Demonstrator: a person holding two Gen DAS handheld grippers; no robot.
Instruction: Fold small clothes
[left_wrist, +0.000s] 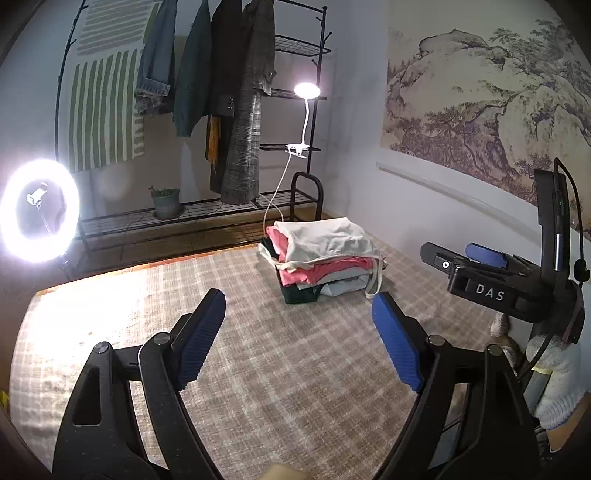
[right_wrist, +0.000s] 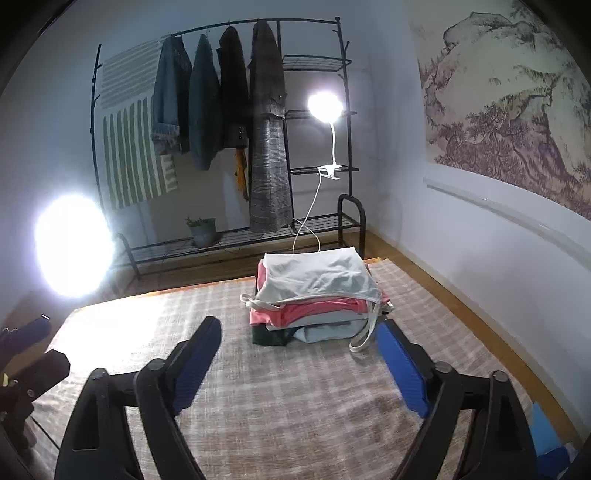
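Observation:
A stack of folded small clothes (left_wrist: 321, 258) sits at the far side of a checked beige cloth (left_wrist: 240, 369). A white garment with a loose strap (right_wrist: 317, 280) lies on top, over pink, grey and dark pieces. My left gripper (left_wrist: 299, 306) is open and empty, held above the cloth in front of the stack. My right gripper (right_wrist: 299, 332) is open and empty, just short of the stack. The right gripper also shows in the left wrist view (left_wrist: 480, 266), to the right of the stack. The left gripper shows at the left edge of the right wrist view (right_wrist: 29, 332).
A black clothes rack (right_wrist: 229, 129) with hanging coats and a striped towel stands behind the cloth. A ring light (left_wrist: 38, 210) glows at left and a clip lamp (left_wrist: 306, 90) on the rack. A potted plant (right_wrist: 202, 230) sits on the rack's lower shelf. A wall with a landscape painting (left_wrist: 480, 92) runs along the right.

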